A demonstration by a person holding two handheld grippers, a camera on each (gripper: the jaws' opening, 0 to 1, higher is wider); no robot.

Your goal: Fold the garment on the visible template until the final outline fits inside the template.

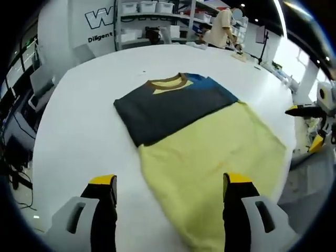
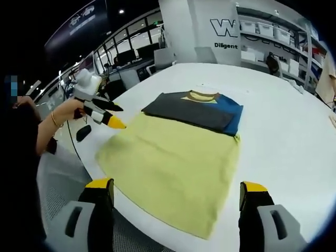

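Observation:
A T-shirt lies flat on the round white table [image 1: 79, 131], collar away from me. Its lower part is pale yellow [image 1: 210, 157] [image 2: 173, 163], its upper part dark grey [image 1: 163, 110] [image 2: 189, 110] with a blue patch [image 2: 231, 118] on one side and a brown collar [image 1: 168, 81]. My left gripper [image 1: 170, 184] stands open above the hem end of the yellow cloth, holding nothing. It also appears beside the shirt's edge in a person's hand, as the left gripper [image 2: 116, 116]. My right gripper [image 2: 176, 186] is open over the near hem, and appears again as the right gripper [image 1: 304, 126] past the table's rim.
Shelves with white bins [image 1: 147, 8] [image 2: 262, 31] stand behind the table. A person [image 1: 223, 29] works at the far side. The hand [image 2: 60, 115] holding the left gripper is off the table edge. Desks and chairs [image 2: 126, 68] line the room beyond.

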